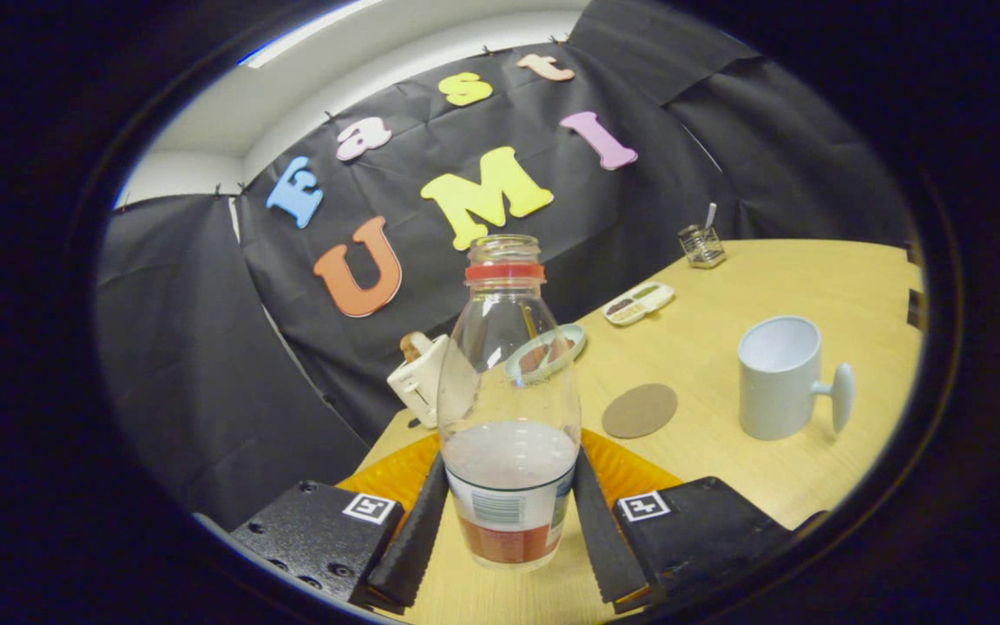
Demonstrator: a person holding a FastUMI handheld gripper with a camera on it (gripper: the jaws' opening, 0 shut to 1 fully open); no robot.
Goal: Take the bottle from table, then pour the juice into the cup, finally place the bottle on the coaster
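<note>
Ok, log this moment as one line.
phase: grasp | gripper: shut on bottle, cap off | cup: upright, beyond | coaster: bare

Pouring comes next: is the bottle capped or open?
Open: the bottle, upright between the tongs, shows a bare mouth above its red ring.

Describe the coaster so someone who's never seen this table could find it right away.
On the wooden table, look just beyond the bottle held between the gripper fingers, toward the white cup. The coaster lies flat between them: a thin brown disc, the only bare round mat there.
</note>
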